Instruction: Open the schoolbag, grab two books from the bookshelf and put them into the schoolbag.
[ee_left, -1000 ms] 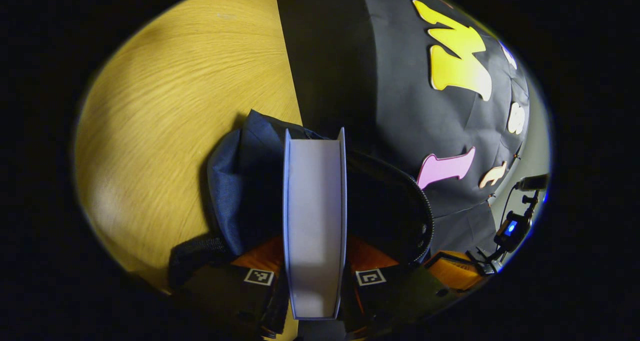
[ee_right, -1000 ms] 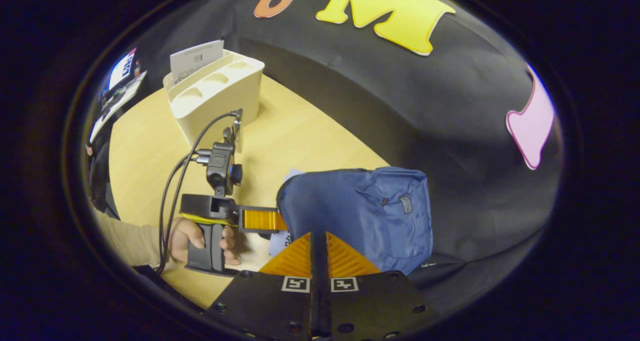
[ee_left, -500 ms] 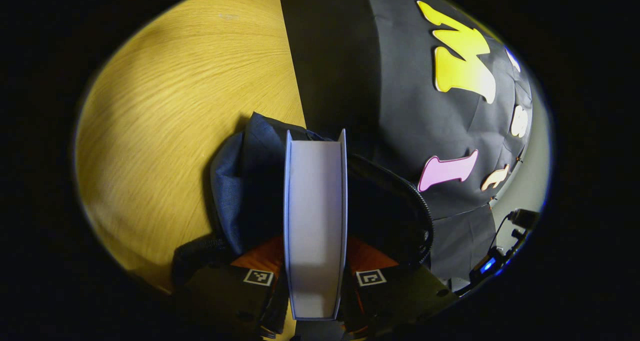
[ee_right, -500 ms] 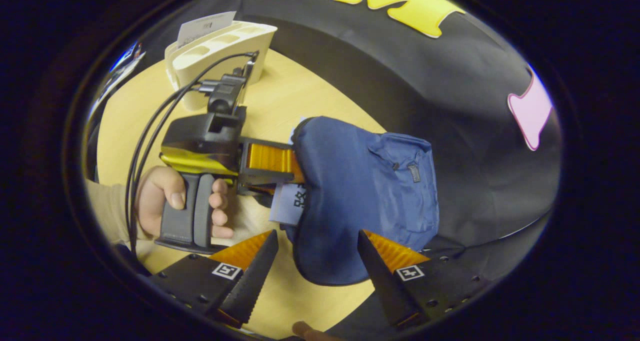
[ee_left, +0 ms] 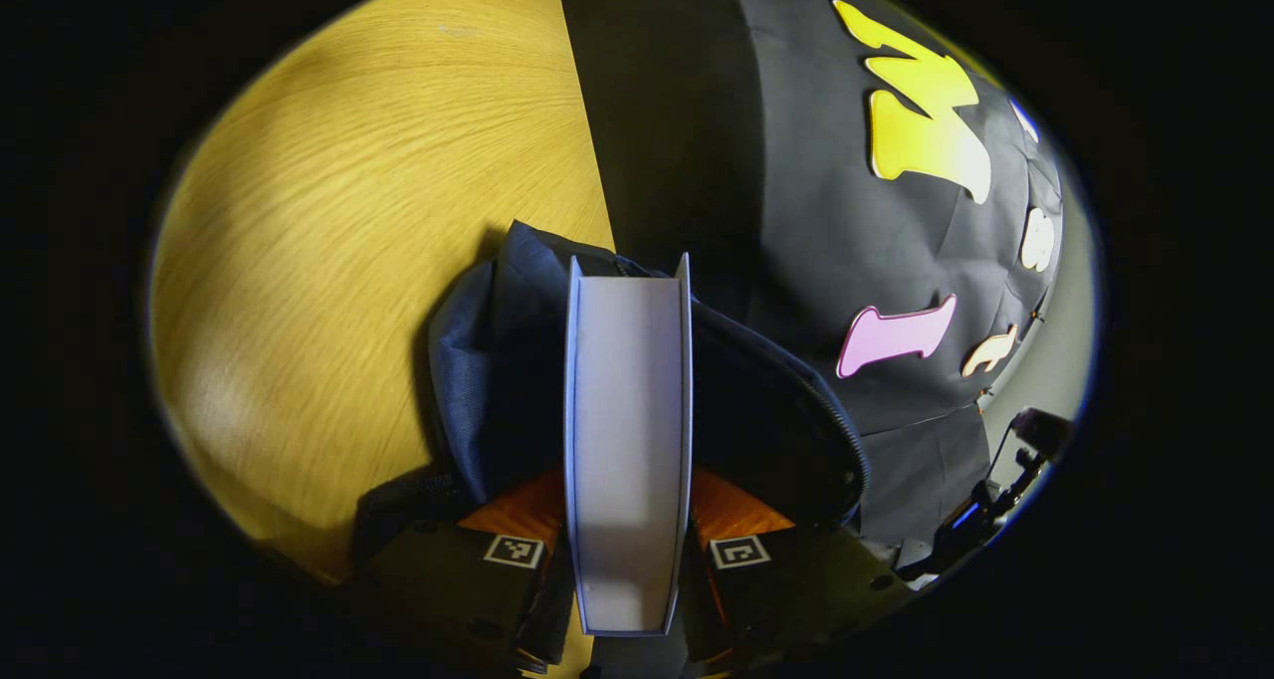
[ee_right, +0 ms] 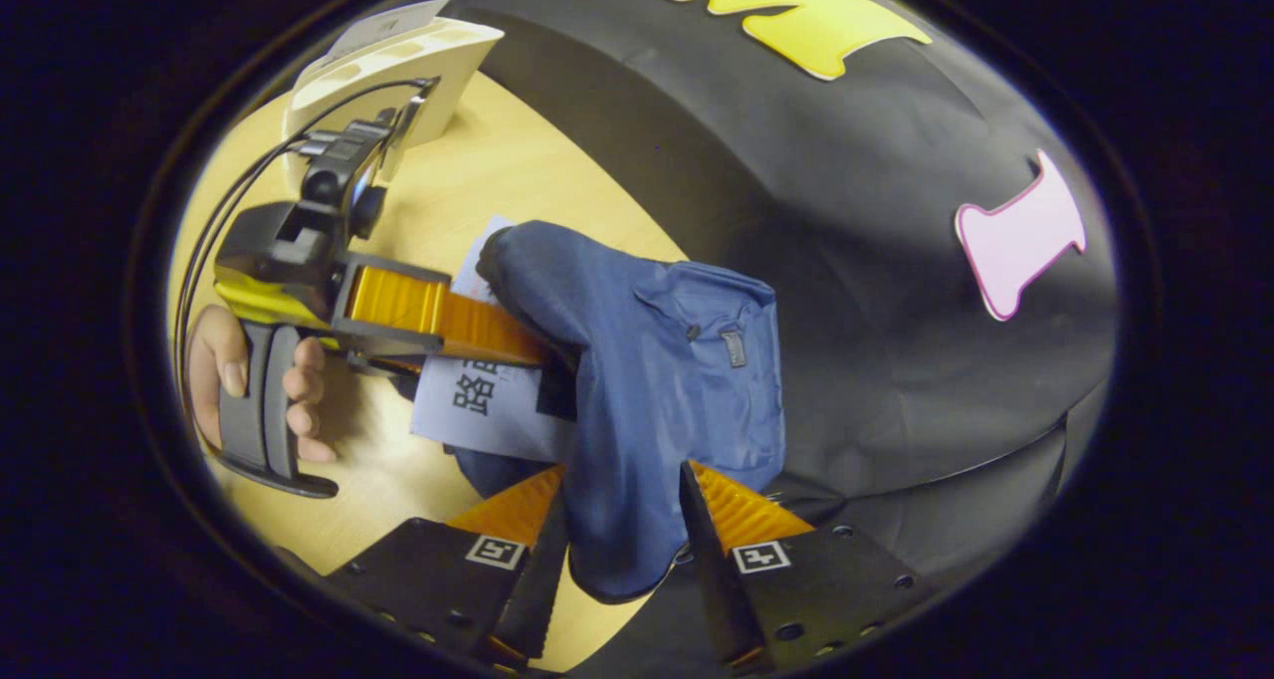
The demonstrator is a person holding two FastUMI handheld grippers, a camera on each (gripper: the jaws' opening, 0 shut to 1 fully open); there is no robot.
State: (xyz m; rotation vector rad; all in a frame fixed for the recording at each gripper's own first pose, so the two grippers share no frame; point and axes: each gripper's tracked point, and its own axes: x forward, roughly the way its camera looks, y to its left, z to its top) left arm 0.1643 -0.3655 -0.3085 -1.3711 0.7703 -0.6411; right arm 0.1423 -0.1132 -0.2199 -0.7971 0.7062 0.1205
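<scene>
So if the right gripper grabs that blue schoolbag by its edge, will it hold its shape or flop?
Probably flop: the schoolbag is thin, creased fabric that sags around the book. It likely bunches between the right gripper fingers, and looks light.

One schoolbag [ee_right: 667, 380], one book [ee_left: 625, 440], one bookshelf [ee_right: 398, 57], one table [ee_left: 348, 221], two grippers.

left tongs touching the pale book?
Touching. The left gripper view shows the left tongs with a finger pressed against each cover of the pale book, no gap, over the open navy fabric schoolbag.
</scene>
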